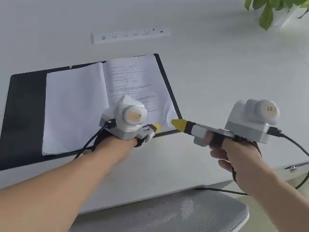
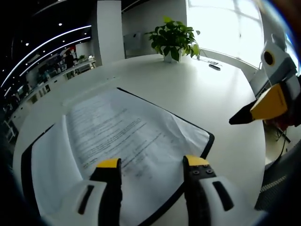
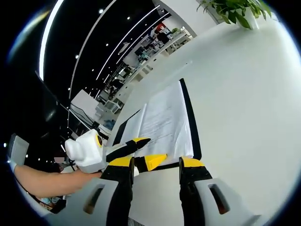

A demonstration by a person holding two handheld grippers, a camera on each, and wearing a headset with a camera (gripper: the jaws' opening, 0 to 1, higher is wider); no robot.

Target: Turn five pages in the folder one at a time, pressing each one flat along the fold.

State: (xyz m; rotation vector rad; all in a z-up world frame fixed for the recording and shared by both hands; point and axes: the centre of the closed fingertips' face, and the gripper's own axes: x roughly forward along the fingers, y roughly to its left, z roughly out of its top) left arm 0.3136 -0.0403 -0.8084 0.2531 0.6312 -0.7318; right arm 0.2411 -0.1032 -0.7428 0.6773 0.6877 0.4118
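The folder (image 1: 77, 111) lies on the table (image 1: 217, 63), a power strip (image 1: 130, 35) behind it, a plant (image 1: 265, 14) far right.

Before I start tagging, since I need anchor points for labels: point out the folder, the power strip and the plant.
folder (image 1: 24, 121), head view, bare black inside cover left of the pages
power strip (image 1: 130, 35), head view, middle of its white body
plant (image 2: 173, 36), left gripper view, its leaves

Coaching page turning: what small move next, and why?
Probably ease the right gripper left to nip the near corner of the printed page: its jaws are open just off the folder edge, the page lies flat, ungripped, with the left gripper open above it.
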